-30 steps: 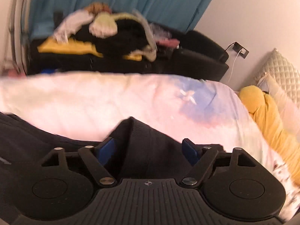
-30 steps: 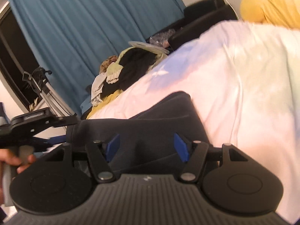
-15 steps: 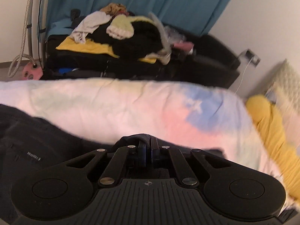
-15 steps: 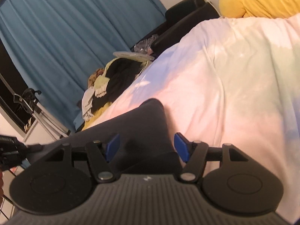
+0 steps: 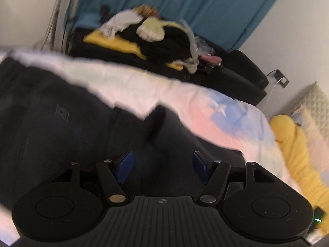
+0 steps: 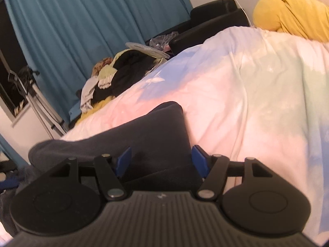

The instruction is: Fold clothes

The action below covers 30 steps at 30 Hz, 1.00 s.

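Note:
A dark navy garment [image 5: 61, 123] lies spread on the pastel bedspread [image 5: 226, 121]. My left gripper [image 5: 162, 168] is open just above the cloth, its blue pads [image 5: 124, 167] apart with a raised fold of fabric between and ahead of them. In the right wrist view the same garment [image 6: 144, 131] lies as a folded dark slab on the bedspread [image 6: 257, 103]. My right gripper [image 6: 161, 163] is open, its blue pads [image 6: 200, 163] on either side of the garment's near edge. This view is sharp; the left wrist view is blurred.
A black couch [image 5: 236, 78] piled with mixed clothes [image 5: 156, 35] stands behind the bed in front of a teal curtain [image 6: 92, 20]. A yellow cushion [image 5: 296, 144] and quilted pillow [image 5: 314, 100] lie at the right. A wall socket with cable [image 5: 280, 78] is nearby.
My left gripper was shut on a fold of the garment half a second ago and has now opened, letting it drop. The right gripper has stayed open, shifting slightly.

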Available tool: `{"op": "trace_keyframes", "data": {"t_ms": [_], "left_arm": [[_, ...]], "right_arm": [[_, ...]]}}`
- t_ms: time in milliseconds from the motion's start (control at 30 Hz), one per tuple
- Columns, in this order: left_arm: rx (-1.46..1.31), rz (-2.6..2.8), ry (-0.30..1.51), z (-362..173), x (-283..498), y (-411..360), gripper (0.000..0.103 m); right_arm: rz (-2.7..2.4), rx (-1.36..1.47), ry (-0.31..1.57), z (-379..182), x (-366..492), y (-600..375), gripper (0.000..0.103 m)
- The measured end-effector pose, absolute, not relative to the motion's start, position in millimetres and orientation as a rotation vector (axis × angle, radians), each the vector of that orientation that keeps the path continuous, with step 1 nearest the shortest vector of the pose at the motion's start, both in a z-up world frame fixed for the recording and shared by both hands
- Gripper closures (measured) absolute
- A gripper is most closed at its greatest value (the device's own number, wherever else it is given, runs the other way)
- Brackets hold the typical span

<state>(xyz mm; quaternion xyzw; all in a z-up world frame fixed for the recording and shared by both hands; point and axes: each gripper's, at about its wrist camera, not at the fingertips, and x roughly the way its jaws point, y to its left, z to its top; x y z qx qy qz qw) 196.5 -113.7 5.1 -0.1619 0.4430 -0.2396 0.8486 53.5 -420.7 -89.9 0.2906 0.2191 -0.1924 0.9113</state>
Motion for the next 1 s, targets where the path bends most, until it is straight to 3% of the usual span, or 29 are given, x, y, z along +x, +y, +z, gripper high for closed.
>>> {"op": "trace_keyframes", "data": {"t_ms": [333,400,433,467,700,1000], "left_arm": [[-0.629,-0.362,1.002,-41.8,199.1,-105.8,0.037],[-0.680,-0.334,1.004,-51.1,203.3,-106.0,0.053],[-0.688,-0.329,0.985,-49.7,202.7,-103.8,0.084],[-0.692,-0.326,0.963,-47.3,201.5,-101.1,0.092],[-0.512,-0.457,0.683,11.6,142.4,-90.9,0.092],[-0.360,-0.430,0.740,-73.1,139.5,-83.8,0.088]], "right_arm": [[-0.390,0.549,0.464,-84.0,47.5,-414.4,0.037],[-0.388,0.538,0.465,-84.0,47.6,-412.7,0.037],[-0.386,0.534,0.463,-83.8,47.3,-411.8,0.037],[-0.384,0.529,0.460,-83.6,46.9,-411.0,0.037],[-0.360,0.518,0.443,-80.2,42.6,-408.5,0.037],[-0.364,0.460,0.482,-81.7,46.7,-401.4,0.035]]}}
